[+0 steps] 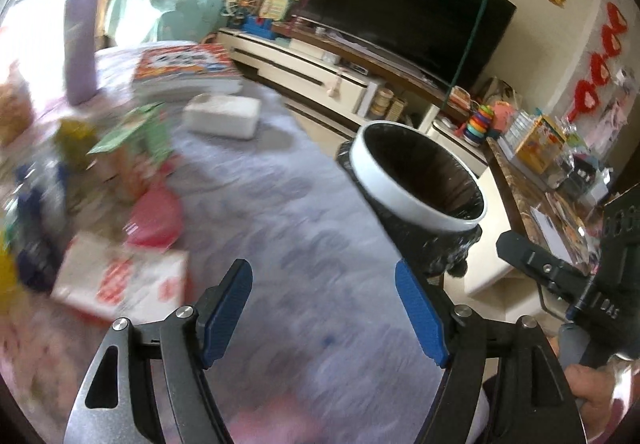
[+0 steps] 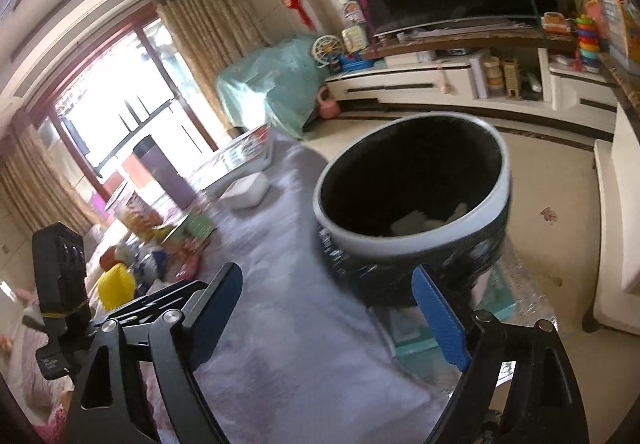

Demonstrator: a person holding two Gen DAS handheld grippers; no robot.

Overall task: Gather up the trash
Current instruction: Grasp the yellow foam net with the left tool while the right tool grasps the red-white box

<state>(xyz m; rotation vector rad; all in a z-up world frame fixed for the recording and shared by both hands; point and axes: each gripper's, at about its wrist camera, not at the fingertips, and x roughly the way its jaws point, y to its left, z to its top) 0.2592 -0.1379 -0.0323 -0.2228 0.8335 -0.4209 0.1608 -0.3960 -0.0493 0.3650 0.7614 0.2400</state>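
A round trash bin (image 1: 420, 179) with a white rim and black liner stands beside the table's right edge; in the right wrist view (image 2: 416, 187) white scraps lie at its bottom. My left gripper (image 1: 324, 284) is open and empty above the grey-purple tablecloth (image 1: 280, 203), left of the bin. My right gripper (image 2: 328, 296) is open and empty just below the bin's rim. A blurred pile of wrappers and cartons (image 1: 120, 147) lies on the table's left; it also shows in the right wrist view (image 2: 160, 240).
A white tissue box (image 1: 222, 115), a stack of books (image 1: 184, 69) and a purple bottle (image 1: 80, 39) sit on the table's far side. A TV (image 1: 404, 7) on a long cabinet stands behind. The right gripper's body (image 1: 568, 276) shows at the right.
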